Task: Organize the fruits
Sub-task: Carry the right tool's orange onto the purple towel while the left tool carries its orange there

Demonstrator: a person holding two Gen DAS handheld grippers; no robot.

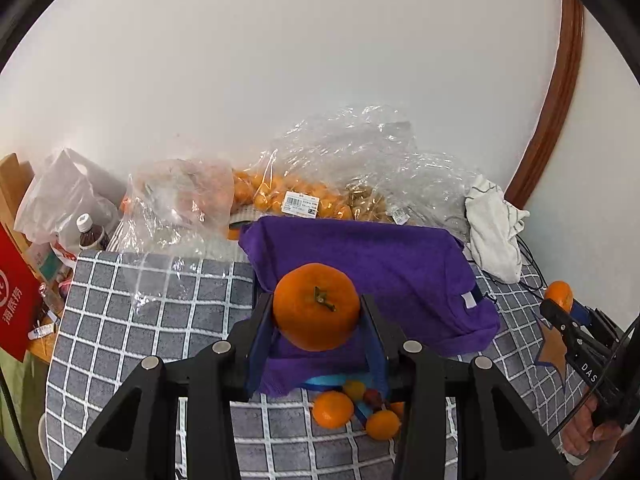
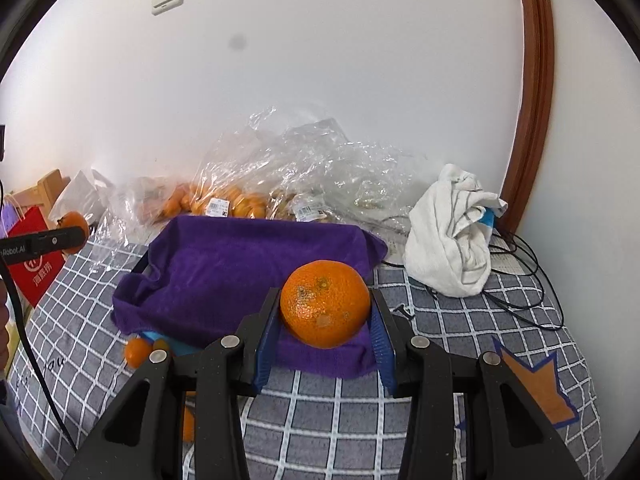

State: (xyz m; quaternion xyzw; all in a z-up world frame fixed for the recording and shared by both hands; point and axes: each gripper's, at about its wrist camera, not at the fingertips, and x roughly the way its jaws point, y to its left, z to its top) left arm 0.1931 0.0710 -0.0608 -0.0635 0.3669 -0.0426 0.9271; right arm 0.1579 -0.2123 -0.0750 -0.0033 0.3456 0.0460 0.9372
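My left gripper [image 1: 317, 312] is shut on an orange with a stem [image 1: 316, 306], held above the near edge of a purple towel [image 1: 380, 268] that drapes over a tray. My right gripper [image 2: 325, 316] is shut on a second, speckled orange [image 2: 325, 304] over the towel's [image 2: 240, 272] near right corner. Each gripper shows in the other's view: the right gripper [image 1: 562, 304] with its orange at the far right, the left gripper [image 2: 78, 236] with its orange at the far left. Several small oranges [image 1: 333, 409] lie on the checked cloth by the towel's front edge.
Clear plastic bags of small oranges [image 1: 280, 196] pile up against the white wall behind the towel. A crumpled white cloth [image 2: 452, 236] and black cables [image 2: 520, 268] lie at the right. A red bag [image 1: 16, 300] and a bottle [image 1: 90, 234] stand at the left. A grey checked cloth [image 2: 320, 412] covers the table.
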